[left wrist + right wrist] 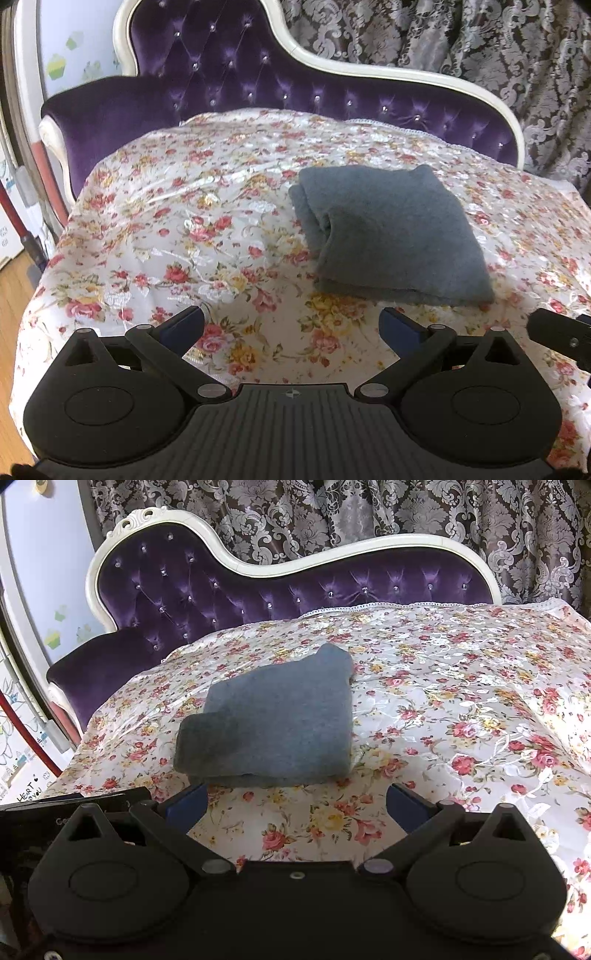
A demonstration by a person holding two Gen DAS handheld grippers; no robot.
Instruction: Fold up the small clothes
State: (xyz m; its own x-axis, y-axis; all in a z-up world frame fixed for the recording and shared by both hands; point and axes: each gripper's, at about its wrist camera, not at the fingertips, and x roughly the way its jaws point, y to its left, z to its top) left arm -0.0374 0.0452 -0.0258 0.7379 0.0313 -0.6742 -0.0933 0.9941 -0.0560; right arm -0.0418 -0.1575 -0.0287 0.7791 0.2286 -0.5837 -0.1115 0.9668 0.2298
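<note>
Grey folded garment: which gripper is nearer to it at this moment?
Right, by a little. The right gripper is open just short of the grey folded garment, its left finger almost under the near edge. The left gripper is open, further back and left of it.

Both tongs agape (nothing held)

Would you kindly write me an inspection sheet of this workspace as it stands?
Surface: flowered cloth spread over the seat, slightly wrinkled.
Job's things: grey garment folded into a bundle, lying on the cloth.
Clutter: nothing seen.
Grippers: left gripper and right gripper open, empty, short of the garment.
Cables: nothing seen.
Surroundings: purple tufted sofa back, patterned curtain.
</note>
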